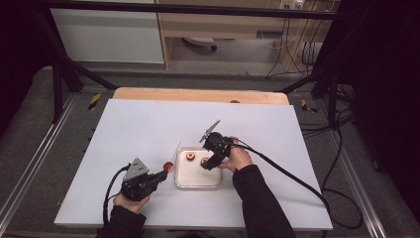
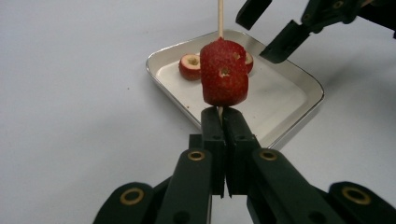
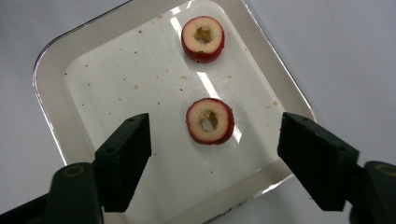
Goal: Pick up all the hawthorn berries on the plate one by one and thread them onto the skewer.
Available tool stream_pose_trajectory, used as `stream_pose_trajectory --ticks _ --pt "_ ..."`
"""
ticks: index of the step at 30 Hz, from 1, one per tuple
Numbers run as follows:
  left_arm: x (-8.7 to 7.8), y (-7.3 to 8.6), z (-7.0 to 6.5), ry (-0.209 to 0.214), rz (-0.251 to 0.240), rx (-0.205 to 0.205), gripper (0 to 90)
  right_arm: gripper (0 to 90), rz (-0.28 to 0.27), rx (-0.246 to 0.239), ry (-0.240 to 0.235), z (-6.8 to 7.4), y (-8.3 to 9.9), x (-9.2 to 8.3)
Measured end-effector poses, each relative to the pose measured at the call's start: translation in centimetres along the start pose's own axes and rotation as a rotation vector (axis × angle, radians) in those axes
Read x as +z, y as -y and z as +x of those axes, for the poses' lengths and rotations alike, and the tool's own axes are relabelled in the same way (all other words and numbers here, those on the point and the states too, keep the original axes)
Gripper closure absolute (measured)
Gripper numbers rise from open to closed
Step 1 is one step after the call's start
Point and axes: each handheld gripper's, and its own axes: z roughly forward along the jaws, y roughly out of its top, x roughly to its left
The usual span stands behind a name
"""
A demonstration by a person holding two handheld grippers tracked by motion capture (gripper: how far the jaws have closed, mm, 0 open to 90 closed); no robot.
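My left gripper (image 1: 161, 174) (image 2: 223, 114) is shut on the lower end of a thin wooden skewer (image 2: 220, 18) (image 1: 176, 151). A red hollowed fruit piece (image 2: 224, 72) (image 1: 169, 166) is threaded on the skewer just above the jaw tips. To its right sits a shallow white tray (image 1: 198, 181) (image 3: 116, 93) with two red cored fruit rings. My right gripper (image 1: 210, 165) (image 3: 217, 135) hangs open over the tray, its jaws on either side of the nearer ring (image 3: 208, 121) and not touching it. The second ring (image 3: 203, 38) lies farther off in the tray.
A white sheet (image 1: 148, 129) covers the table, with a wooden strip (image 1: 198, 94) along its far edge. Black frame bars and cables stand around the table. A person's hands and dark sleeves come in from the near edge.
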Motion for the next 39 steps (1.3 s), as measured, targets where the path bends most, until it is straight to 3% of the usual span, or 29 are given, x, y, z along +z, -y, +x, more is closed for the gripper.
stream_pose_trajectory --ticks 7,21,26,29,32,37,39 --pt "0.1 0.0 0.0 0.004 0.002 -0.002 88.0 43.9 0.014 0.015 -0.045 -0.3 -0.3 1.4" --pt "0.3 0.0 -0.2 0.009 0.01 0.006 88.0 59.1 0.053 0.035 -0.074 -0.6 -0.3 2.6" --pt "0.2 0.0 -0.2 0.008 0.006 0.008 88.0 60.0 0.047 0.045 -0.07 -0.6 -0.3 2.4" --pt "0.1 0.0 -0.2 0.008 0.002 0.007 88.0 60.2 -0.012 0.085 -0.063 -0.3 -0.3 1.4" --pt "0.0 -0.1 -0.3 0.008 -0.008 0.006 88.0 60.2 -0.099 0.167 -0.067 0.0 -0.3 0.0" --pt "-0.1 -0.1 -0.6 0.009 -0.027 0.006 88.0 60.4 -0.264 0.331 -0.13 0.3 0.3 -2.3" --pt "-0.1 -0.1 -0.7 0.011 -0.028 0.008 88.0 60.4 -0.328 0.375 -0.148 0.4 0.8 -3.1"
